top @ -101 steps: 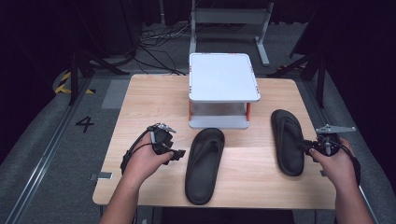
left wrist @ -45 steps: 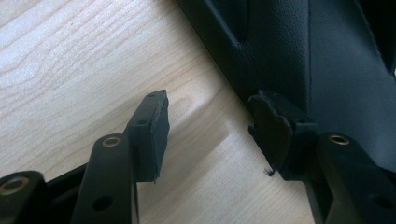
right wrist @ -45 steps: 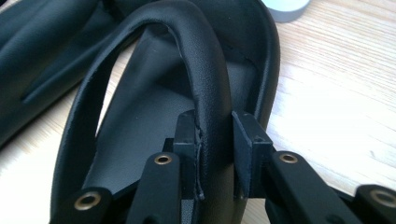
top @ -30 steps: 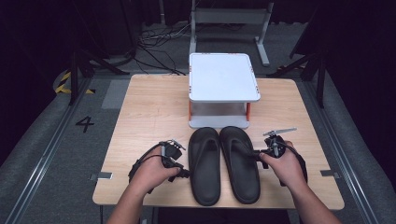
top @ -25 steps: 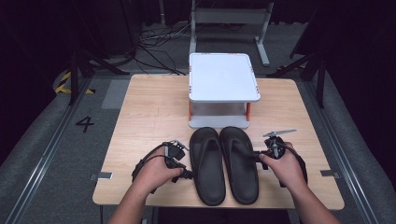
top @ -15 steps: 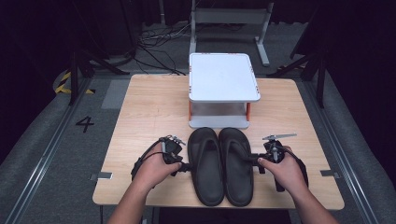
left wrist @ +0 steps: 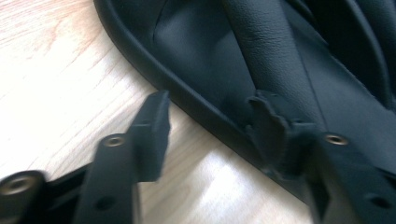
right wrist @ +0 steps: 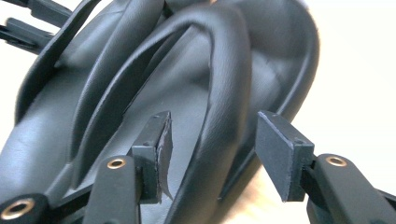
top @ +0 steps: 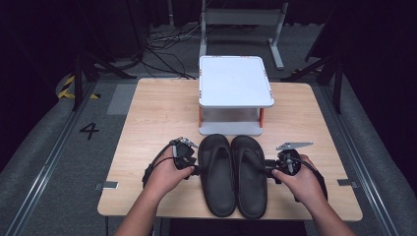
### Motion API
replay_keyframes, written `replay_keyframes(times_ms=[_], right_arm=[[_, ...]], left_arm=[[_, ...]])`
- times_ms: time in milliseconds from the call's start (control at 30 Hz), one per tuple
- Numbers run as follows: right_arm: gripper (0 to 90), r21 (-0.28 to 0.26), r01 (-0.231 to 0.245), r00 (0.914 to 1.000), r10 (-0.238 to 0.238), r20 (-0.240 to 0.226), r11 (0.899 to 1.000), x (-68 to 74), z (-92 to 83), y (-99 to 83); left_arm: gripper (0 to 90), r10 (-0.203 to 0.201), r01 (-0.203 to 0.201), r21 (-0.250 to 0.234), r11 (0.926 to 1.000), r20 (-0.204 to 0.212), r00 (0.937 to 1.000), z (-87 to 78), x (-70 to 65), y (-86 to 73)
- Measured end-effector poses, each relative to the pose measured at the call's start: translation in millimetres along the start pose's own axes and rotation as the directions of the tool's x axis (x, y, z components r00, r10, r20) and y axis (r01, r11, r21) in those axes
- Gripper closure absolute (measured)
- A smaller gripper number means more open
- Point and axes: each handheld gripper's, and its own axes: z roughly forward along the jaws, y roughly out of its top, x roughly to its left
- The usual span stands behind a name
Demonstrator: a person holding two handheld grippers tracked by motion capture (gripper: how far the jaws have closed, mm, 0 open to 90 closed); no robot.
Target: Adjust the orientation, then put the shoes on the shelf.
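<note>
I have the two black flip-flops lying side by side, touching along their inner edges, on the near half of the wooden table (top: 147, 113), toes pointing toward the white two-tier stand (top: 236, 83) at the far middle. The left flip-flop (top: 216, 172) has my left gripper (top: 195, 169) at its outer edge; the right flip-flop (top: 250, 174) has my right gripper (top: 268, 169) at its outer edge.

In the left gripper view my jaws stand apart: one pad sits over bare wood just outside the sole's rim, the other rests at the base of the strap (left wrist: 275, 70), and nothing is pinched between them. These jaws have widened a little and eased back slightly in the last moment. In the right gripper view my jaws straddle the outer strap (right wrist: 224, 93), with daylight on both sides of it; they have just been opening, so the strap is between them but not pressed.

I judge the pairing step as done: the sandals are lined up and I am letting go. The next move calls for drawing both grippers straight outward, away from the soles, without snagging a strap and dragging the pair apart. If the stand is the destination, a fresh grip on each strap would follow.
</note>
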Motion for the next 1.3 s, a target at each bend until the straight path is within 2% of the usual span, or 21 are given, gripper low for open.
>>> replay_keyframes(times_ms=[167, 200, 267, 300, 367, 533, 633, 767, 867, 967, 1000, 1100, 1200, 1300], right_arm=[[46.1, -0.033, 0.097, 0.9944, -0.095, 0.045, 0.995, 12.6, -10.0, 6.7], [46.1, -0.033, 0.097, 0.9944, -0.095, 0.045, 0.995, 12.6, -10.0, 6.7], [45.5, -0.042, 0.141, 0.9890, -0.139, 0.050, 0.989, 22.2, -12.6, 8.1], [45.5, -0.042, 0.141, 0.9890, -0.139, 0.050, 0.989, 22.2, -12.6, 8.1], [44.6, -0.043, 0.174, 0.9842, -0.172, 0.043, 0.984, 33.0, -13.3, 9.1], [43.7, -0.029, 0.188, 0.9818, -0.187, 0.034, 0.982, 44.6, -8.5, 10.1], [41.0, -0.006, 0.168, 0.9854, -0.168, 0.028, 0.986, 49.2, -2.6, 10.2], [40.6, 0.010, 0.168, 0.9857, -0.168, 0.017, 0.986, 57.8, 8.0, 10.4], [39.7, 0.018, 0.175, 0.9846, -0.175, 0.002, 0.984, 62.1, 13.1, 10.9], [37.0, 0.060, 0.180, 0.9836, -0.179, -0.017, 0.982, 66.7, 22.0, 11.5], [37.0, 0.082, 0.195, 0.9808, -0.193, -0.025, 0.977, 67.6, 25.6, 11.6], [37.0, 0.089, 0.201, 0.9791, -0.197, -0.050, 0.975, 70.7, 31.8, 13.4], [36.4, 0.088, 0.211, 0.9771, -0.207, -0.050, 0.974, 74.9, 36.3, 17.4], [35.4, 0.107, 0.228, 0.9735, -0.229, -0.011, 0.968, 76.9, 43.4, 19.9]], left_arm=[[42.1, -0.005, 0.002, -0.049, 0.9988, -0.048, 0.9988, -20.1, 4.3, -0.8], [41.1, -0.005, 0.002, -0.049, 0.9988, -0.048, 0.9988, -20.1, 4.3, -0.8], [39.3, -0.019, 0.015, -0.069, 0.9975, -0.056, 0.9983, -28.9, 9.0, -2.2], [39.0, -0.019, 0.015, -0.069, 0.9975, -0.056, 0.9983, -28.9, 9.0, -2.2], [38.8, -0.034, 0.028, -0.084, 0.9961, -0.067, 0.9972, -35.6, 13.6, -4.2], [38.0, -0.040, 0.034, -0.088, 0.9956, -0.077, 0.9962, -40.0, 16.5, -8.5], [37.9, -0.041, 0.035, -0.078, 0.9963, -0.076, 0.9962, -40.6, 16.9, -11.5], [37.9, -0.050, 0.043, -0.079, 0.9959, -0.087, 0.9949, -43.1, 17.1, -16.2], [37.9, -0.058, 0.050, -0.081, 0.9955, -0.091, 0.9942, -44.4, 17.4, -19.5], [37.9, -0.073, 0.066, -0.078, 0.9948, -0.093, 0.9929, -45.6, 17.6, -25.2], [37.9, -0.070, 0.063, -0.071, 0.9955, -0.095, 0.9930, -46.7, 18.4, -27.2], [37.9, -0.088, 0.080, -0.078, 0.9937, -0.105, 0.9905, -49.0, 18.1, -33.7], [37.9, -0.099, 0.091, -0.069, 0.9934, -0.114, 0.9886, -52.1, 18.8, -41.2], [37.8, -0.121, 0.112, -0.075, 0.9909, -0.124, 0.9849, -55.3, 20.9, -48.4]])
